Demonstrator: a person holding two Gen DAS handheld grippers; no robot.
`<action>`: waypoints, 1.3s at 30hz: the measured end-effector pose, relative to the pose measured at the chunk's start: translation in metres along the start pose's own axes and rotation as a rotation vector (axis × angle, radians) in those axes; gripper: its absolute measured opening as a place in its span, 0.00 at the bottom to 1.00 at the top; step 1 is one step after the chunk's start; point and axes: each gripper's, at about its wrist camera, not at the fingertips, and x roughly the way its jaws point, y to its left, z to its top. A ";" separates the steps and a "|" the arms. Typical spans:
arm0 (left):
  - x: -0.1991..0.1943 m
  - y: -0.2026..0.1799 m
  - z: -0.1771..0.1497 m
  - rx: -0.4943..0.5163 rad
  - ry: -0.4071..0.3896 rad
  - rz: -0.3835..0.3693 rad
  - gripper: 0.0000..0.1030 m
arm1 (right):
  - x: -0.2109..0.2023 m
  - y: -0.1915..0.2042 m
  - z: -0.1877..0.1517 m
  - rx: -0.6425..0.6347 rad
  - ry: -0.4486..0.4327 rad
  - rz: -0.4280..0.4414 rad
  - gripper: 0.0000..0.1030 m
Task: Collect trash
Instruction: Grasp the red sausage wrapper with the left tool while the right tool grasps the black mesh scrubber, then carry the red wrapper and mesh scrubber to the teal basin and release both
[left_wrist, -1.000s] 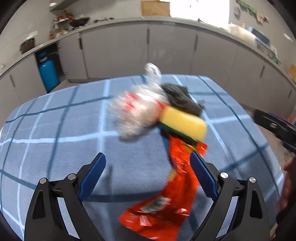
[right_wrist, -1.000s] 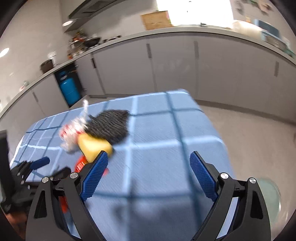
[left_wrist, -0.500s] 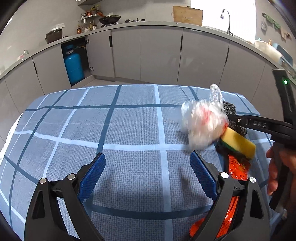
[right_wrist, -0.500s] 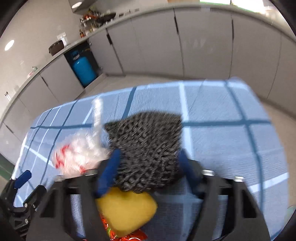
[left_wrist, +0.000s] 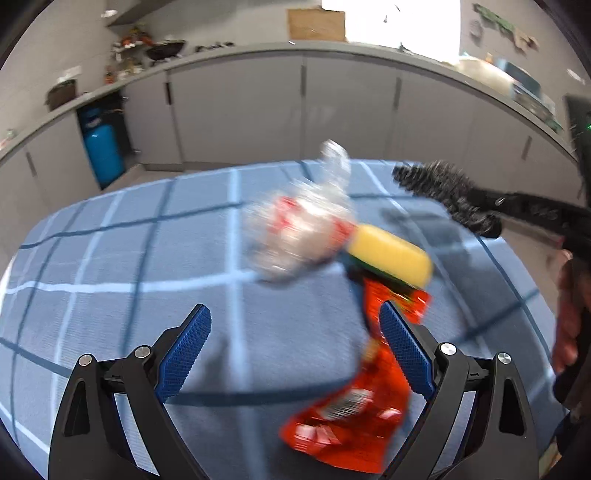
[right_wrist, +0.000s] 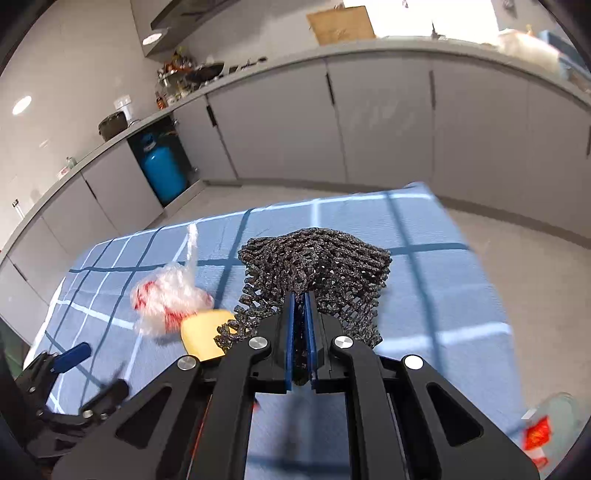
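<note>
Dark mesh scourer (right_wrist: 314, 266) pinched in right claw (right_wrist: 300, 325), hiding sponge (right_wrist: 203, 336); left claw (left_wrist: 295, 354) gapes, blurred.

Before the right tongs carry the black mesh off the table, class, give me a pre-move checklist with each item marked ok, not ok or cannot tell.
1. Right tongs shut on the mesh: ok, blue pads pinch it after just closing.
2. Mesh lifted off the cloth: ok, the left view shows it above the table.
3. Left tongs free: ok, open, nothing between the pads.
4. Sponge not caught in the mesh: cannot tell, the mesh overlaps it in the right view.
5. Bag and red wrapper left for collecting: ok, both on the cloth.
6. Bin within reach: cannot tell, only a blurred container at the right view's lower right corner.
</note>
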 end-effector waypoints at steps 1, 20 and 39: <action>0.004 -0.007 -0.003 0.015 0.017 -0.012 0.88 | -0.007 -0.004 -0.003 0.004 -0.006 -0.005 0.08; 0.020 -0.045 -0.026 0.106 0.155 -0.118 0.31 | -0.088 -0.042 -0.082 0.092 -0.020 -0.059 0.08; -0.058 -0.124 0.020 0.199 -0.075 -0.240 0.30 | -0.176 -0.122 -0.116 0.170 -0.099 -0.272 0.08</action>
